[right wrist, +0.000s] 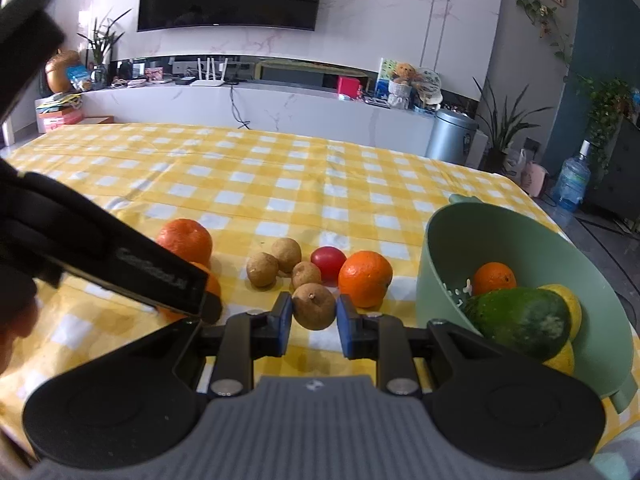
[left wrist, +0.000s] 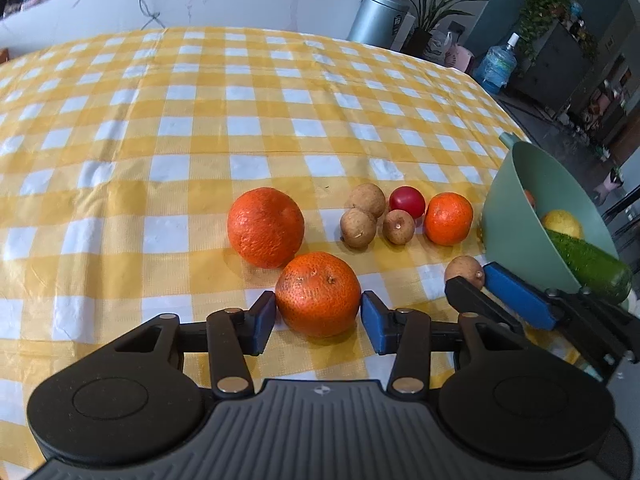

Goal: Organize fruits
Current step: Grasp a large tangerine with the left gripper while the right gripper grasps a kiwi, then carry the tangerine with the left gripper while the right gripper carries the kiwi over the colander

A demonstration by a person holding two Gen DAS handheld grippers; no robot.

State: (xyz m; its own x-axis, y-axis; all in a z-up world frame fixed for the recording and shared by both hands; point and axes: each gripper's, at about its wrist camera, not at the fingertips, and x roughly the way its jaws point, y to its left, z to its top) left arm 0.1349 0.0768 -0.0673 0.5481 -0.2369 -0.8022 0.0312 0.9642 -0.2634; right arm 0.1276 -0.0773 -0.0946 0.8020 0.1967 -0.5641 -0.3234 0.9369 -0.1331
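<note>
While both grippers straddle fruit, nothing is lifted yet.
Left gripper (left wrist: 319,316) brackets the near orange (left wrist: 318,294); right gripper (right wrist: 313,322) pinches a longan (right wrist: 314,306) beside the green bowl (right wrist: 448,264). Round fruit could roll or slip sideways.

Two low wrist views, close, sharing fruits (left wrist: 318,294), bowl (right wrist: 480,240).

The left black plastic tool (left wrist: 319,312) has blue rectangular finger pads (left wrist: 261,326), silver pivot rivets, two round housings and a ribbed grey centre plate with a small white emblem. The right matching black tool (right wrist: 314,320) looks alike; a skin-toned blur of hand (right wrist: 16,328) shows at the left edge.
</note>
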